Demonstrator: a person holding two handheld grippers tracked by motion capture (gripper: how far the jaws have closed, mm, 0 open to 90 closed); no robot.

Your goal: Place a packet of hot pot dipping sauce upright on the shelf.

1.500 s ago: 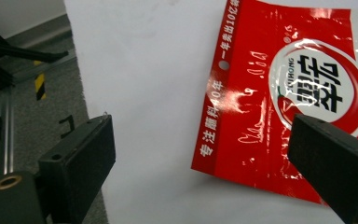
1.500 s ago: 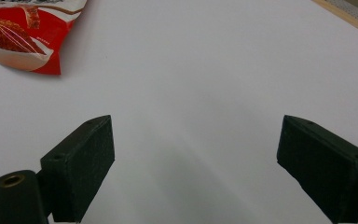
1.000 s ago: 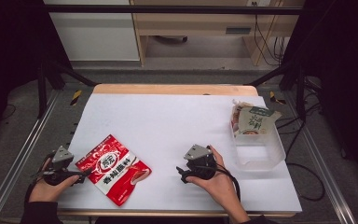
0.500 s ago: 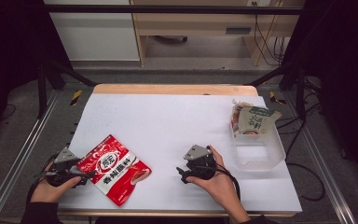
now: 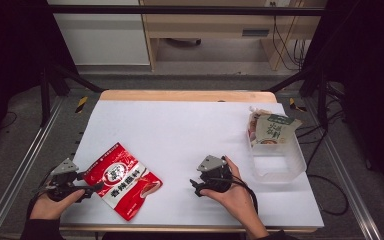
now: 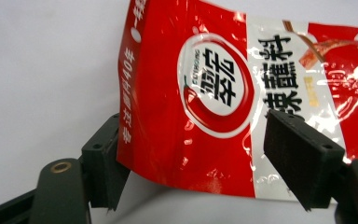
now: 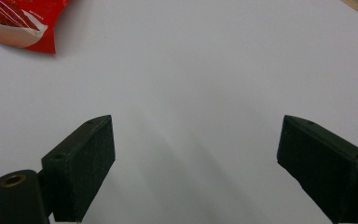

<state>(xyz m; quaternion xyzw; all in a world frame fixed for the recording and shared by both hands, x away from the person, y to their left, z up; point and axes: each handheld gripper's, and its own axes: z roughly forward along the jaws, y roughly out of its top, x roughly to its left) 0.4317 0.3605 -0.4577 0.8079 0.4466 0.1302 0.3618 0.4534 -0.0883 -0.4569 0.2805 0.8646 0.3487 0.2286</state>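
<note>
A red and white snack pouch [image 5: 122, 180] lies flat near the table's front left. My left gripper [image 5: 93, 187] is at its left edge, held by a hand. In the left gripper view the pouch [image 6: 223, 93] has its near edge between the two jaws, and the left gripper [image 6: 203, 161] is open, with its pads apart from the foil. My right gripper [image 5: 199, 184] rests at the front centre in the other hand. In the right gripper view the right gripper [image 7: 196, 158] is open over bare white table, with a corner of the pouch [image 7: 18, 23] at top left.
A clear plastic container [image 5: 280, 162] stands at the right side of the white table [image 5: 190, 125], with a green and white pouch [image 5: 274, 129] leaning in its far end. A wooden strip [image 5: 185, 95] borders the far edge. Metal frame rails run along both sides.
My left gripper has edged slightly right, onto the pouch's edge. The right gripper and the pouch have not moved.
</note>
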